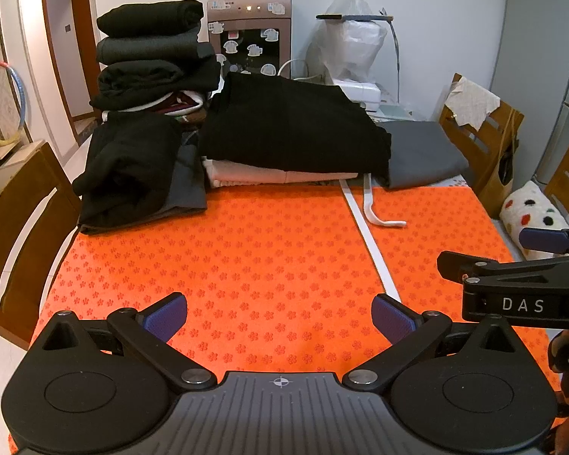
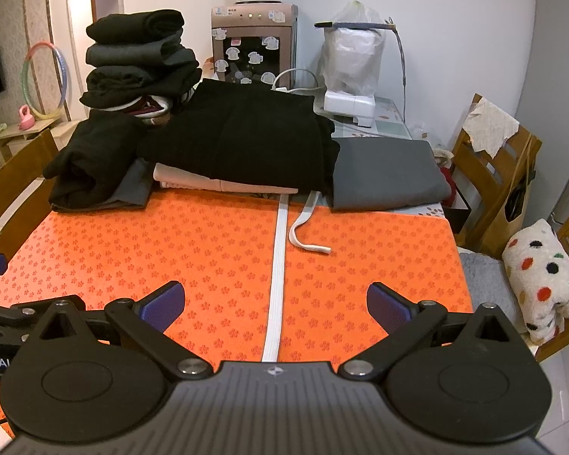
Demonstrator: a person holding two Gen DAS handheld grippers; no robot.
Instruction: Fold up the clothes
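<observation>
My left gripper hovers open over the orange flowered mat, with nothing between its blue pads. My right gripper is likewise open above the mat; its side shows at the right edge of the left wrist view. A large black garment lies folded on a pale pink one at the mat's far edge, a white drawstring trailing from under it. A rumpled black garment sits to the left, a folded grey one to the right. The same black garment lies straight ahead in the right wrist view.
A tall stack of folded dark clothes stands at the back left. Behind are a water dispenser and a white plastic bag. Wooden chairs flank the table; a spotted plush toy lies on the right one.
</observation>
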